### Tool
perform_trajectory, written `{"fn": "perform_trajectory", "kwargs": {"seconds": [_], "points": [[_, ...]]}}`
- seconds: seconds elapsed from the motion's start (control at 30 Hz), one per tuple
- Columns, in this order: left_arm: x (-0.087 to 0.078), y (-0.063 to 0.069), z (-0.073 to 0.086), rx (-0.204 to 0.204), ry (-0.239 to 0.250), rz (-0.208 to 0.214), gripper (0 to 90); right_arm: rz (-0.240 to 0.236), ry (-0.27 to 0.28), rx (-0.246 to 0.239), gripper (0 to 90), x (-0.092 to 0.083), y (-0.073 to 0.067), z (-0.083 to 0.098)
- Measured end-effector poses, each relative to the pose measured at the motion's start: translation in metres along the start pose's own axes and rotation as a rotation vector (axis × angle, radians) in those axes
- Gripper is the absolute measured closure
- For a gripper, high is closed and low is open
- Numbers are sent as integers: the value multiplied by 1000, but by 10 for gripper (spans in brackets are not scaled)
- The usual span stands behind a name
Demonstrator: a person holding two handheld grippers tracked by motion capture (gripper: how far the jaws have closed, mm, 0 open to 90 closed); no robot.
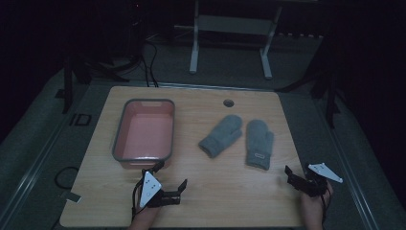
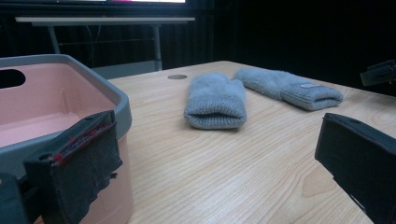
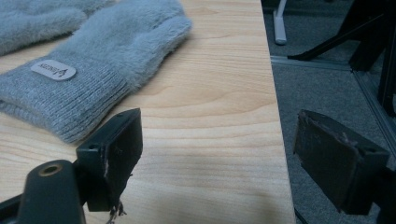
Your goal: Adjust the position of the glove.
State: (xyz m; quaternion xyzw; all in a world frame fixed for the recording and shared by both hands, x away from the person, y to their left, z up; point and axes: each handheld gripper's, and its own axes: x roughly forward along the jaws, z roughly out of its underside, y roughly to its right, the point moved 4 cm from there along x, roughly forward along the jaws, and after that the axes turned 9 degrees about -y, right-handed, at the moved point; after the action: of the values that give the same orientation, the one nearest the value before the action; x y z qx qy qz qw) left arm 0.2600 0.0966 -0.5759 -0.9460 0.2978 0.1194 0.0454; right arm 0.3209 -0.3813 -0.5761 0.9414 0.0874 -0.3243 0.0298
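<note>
Two grey mittens lie side by side right of the table's middle: the left mitten (image 1: pixel 221 135) (image 2: pixel 215 101) and the right mitten (image 1: pixel 259 143) (image 2: pixel 290 87) (image 3: pixel 88 60), which bears a small label on its cuff. A pink bin with a grey rim (image 1: pixel 143 102) (image 2: pixel 93 74) stands at the left and looks empty. My left gripper (image 1: pixel 170 176) (image 2: pixel 219 163) rests open near the front edge, just in front of the bin, with nothing between its jaws. My right gripper (image 1: pixel 297 171) (image 3: pixel 226 149) is open at the table's front right corner, short of the labelled mitten's cuff.
The wooden table (image 1: pixel 215 191) has a round cable hole (image 1: pixel 228 102) at the back. Its right edge (image 3: pixel 275 116) runs between my right jaws, with grey floor beyond. A white desk frame (image 1: pixel 230 43) stands behind the table, and cables lie on the floor at left.
</note>
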Motion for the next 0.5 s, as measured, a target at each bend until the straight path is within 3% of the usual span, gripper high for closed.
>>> {"fn": "perform_trajectory", "kwargs": {"seconds": [0.13, 0.27, 0.5], "points": [[0, 1, 0, 10, 2, 0, 2, -22, -2, 6, 160, 0, -1, 0], [0, 3, 0, 17, 7, 1, 2, -74, -24, -10, 138, -2, -9, -2], [0, 3, 0, 24, 12, -9, 2, -158, -33, -57, 139, -9, -33, -31]]}}
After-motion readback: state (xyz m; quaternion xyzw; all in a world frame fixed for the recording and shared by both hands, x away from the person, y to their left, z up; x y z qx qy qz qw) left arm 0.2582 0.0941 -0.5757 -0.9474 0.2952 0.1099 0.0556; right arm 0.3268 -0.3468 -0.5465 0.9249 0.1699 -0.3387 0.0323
